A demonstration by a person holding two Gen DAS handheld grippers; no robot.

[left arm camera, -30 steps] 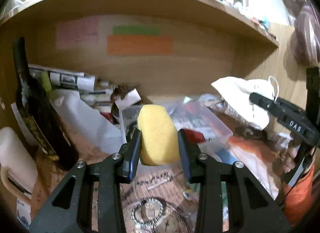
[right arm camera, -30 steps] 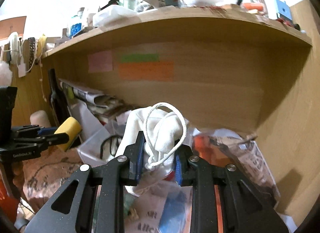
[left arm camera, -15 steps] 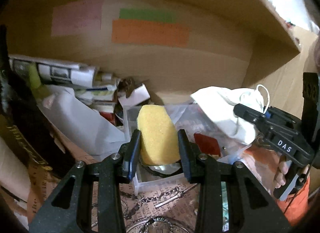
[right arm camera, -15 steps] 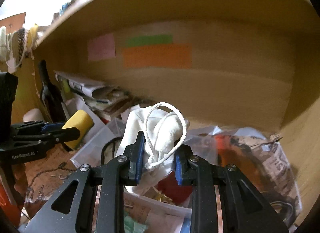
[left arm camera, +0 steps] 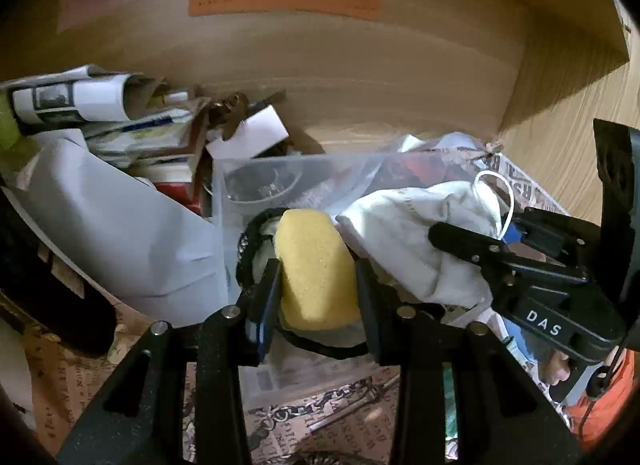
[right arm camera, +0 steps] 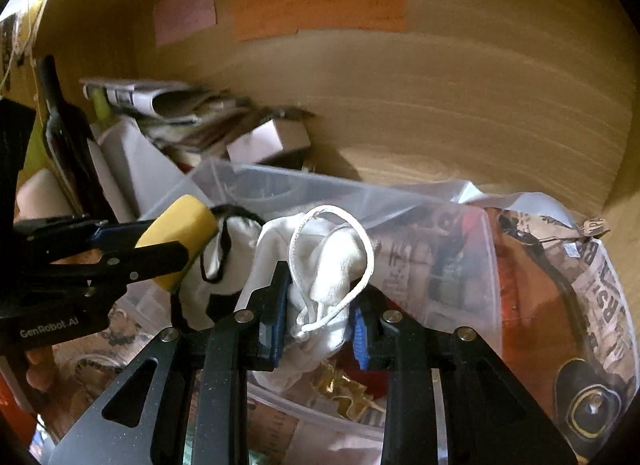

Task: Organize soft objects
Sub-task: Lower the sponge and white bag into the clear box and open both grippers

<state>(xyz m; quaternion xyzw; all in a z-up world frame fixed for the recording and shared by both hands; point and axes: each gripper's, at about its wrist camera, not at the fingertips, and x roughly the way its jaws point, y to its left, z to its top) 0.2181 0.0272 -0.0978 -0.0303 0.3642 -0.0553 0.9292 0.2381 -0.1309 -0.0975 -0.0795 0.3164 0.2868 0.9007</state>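
Under the wooden shelf [right arm camera: 440, 105] I bring both soft things over the clear plastic bin [right arm camera: 400, 209], I think to drop them inside. Left gripper [left arm camera: 318, 285] is clamped on the yellow sponge [left arm camera: 314, 265]; right gripper [right arm camera: 320, 305] is pinched around the white drawstring pouch [right arm camera: 328, 261], above the bin.

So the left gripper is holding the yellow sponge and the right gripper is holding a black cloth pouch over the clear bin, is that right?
Not quite: the pouch in the right gripper is white, as the right wrist view shows. The left gripper does hold the yellow sponge, over the clear bin.
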